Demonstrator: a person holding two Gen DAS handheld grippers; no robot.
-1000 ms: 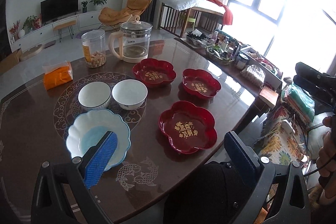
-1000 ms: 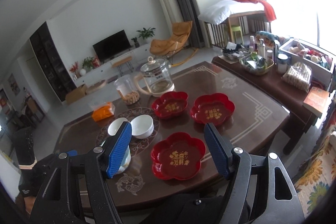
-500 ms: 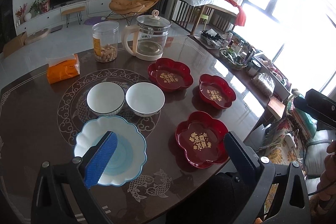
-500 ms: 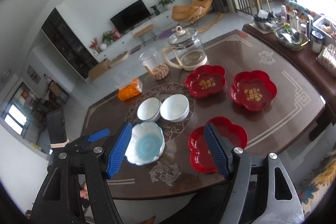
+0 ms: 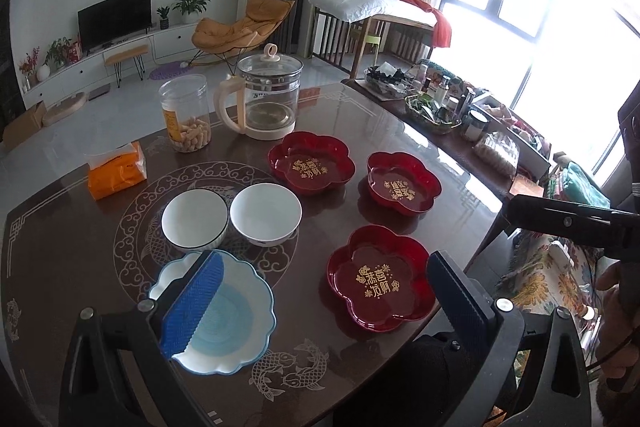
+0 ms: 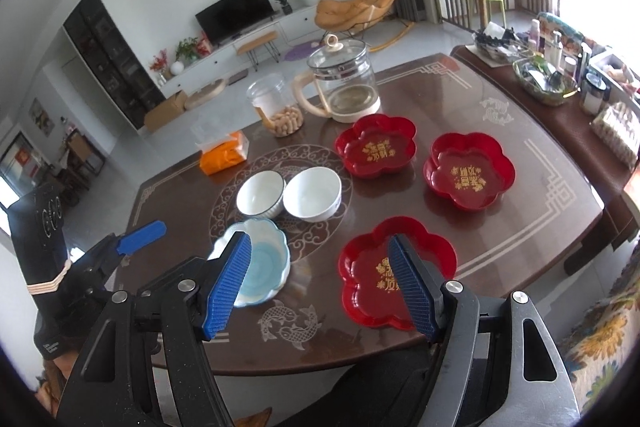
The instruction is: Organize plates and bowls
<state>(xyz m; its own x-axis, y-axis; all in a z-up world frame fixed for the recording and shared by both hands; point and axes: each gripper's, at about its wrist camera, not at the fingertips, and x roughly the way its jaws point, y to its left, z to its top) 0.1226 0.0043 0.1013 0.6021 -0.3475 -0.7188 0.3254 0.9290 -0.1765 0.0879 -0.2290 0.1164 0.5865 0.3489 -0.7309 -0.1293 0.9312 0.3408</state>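
Three red flower-shaped plates lie on the dark table: a near one (image 5: pixel 380 277) (image 6: pixel 396 271), a far one (image 5: pixel 310 163) (image 6: pixel 376 146) and a right one (image 5: pixel 403 183) (image 6: pixel 468 175). Two white bowls (image 5: pixel 195 218) (image 5: pixel 265 213) stand side by side at the centre, also in the right wrist view (image 6: pixel 260 194) (image 6: pixel 313 191). A pale blue scalloped plate (image 5: pixel 236 319) (image 6: pixel 266 267) lies near the front edge. My left gripper (image 5: pixel 320 299) is open and empty above the front edge. My right gripper (image 6: pixel 320 283) is open and empty, held higher.
A glass kettle (image 5: pixel 268 99), a jar of snacks (image 5: pixel 185 113) and an orange tissue pack (image 5: pixel 116 171) stand at the back of the table (image 5: pixel 52 267). A side table (image 5: pixel 448 119) crowded with bottles and baskets runs along the right.
Both grippers have moved forward and tilted down toward the table, so the plates and bowls appear nearer. Both stay open and empty. Nothing on the table has moved.
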